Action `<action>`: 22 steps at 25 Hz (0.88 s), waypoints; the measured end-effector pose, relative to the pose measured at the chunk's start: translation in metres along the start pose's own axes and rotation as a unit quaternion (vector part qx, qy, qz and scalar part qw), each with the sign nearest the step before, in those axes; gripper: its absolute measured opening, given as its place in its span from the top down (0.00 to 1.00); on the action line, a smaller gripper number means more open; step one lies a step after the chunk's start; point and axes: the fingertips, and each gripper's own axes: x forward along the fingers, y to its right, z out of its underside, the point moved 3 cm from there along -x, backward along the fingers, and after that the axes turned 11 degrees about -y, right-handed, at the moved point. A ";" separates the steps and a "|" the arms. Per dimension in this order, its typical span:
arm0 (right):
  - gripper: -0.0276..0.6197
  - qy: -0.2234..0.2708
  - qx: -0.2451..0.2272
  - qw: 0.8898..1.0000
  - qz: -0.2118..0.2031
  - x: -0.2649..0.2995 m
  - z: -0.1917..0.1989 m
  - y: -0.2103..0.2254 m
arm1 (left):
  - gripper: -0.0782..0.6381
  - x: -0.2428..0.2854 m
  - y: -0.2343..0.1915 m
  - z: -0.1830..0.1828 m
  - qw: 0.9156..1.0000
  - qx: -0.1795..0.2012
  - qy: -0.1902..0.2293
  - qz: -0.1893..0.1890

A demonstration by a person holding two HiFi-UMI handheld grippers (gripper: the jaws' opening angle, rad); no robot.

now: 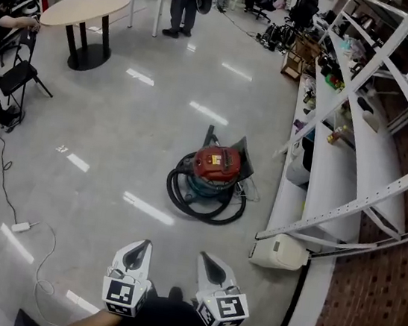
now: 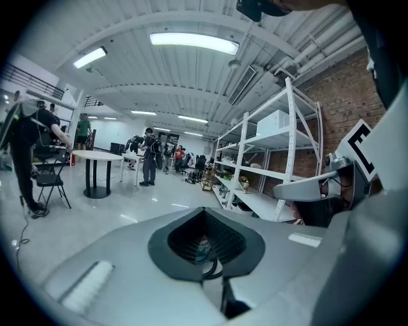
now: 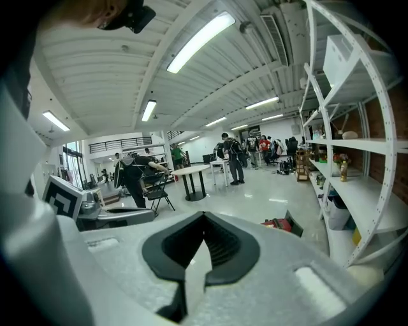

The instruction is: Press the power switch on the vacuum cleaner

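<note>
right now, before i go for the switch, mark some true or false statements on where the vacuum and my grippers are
The vacuum cleaner has a red top. True.
The right gripper touches the vacuum cleaner. False: it and the left gripper are held low near the person, well apart from it.
A black hose lies coiled round the vacuum cleaner's base. True.
The vacuum cleaner stands on the round table. False: it stands on the floor, beside the white shelving.
</note>
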 end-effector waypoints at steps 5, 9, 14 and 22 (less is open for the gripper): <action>0.97 -0.001 0.002 1.000 0.016 0.027 -0.026 -0.008 | 0.87 0.012 -0.033 -0.029 1.000 0.004 0.002 0.009; 0.97 0.005 0.005 1.000 0.029 0.037 -0.041 -0.014 | 0.87 0.016 -0.046 -0.046 1.000 0.007 0.006 0.022; 0.97 0.005 0.011 0.999 0.045 0.048 -0.047 -0.015 | 0.87 0.028 -0.056 -0.050 0.999 0.012 0.007 0.039; 0.97 0.007 0.009 0.999 0.045 0.064 -0.063 0.000 | 0.87 0.051 -0.061 -0.059 0.999 0.010 0.007 0.039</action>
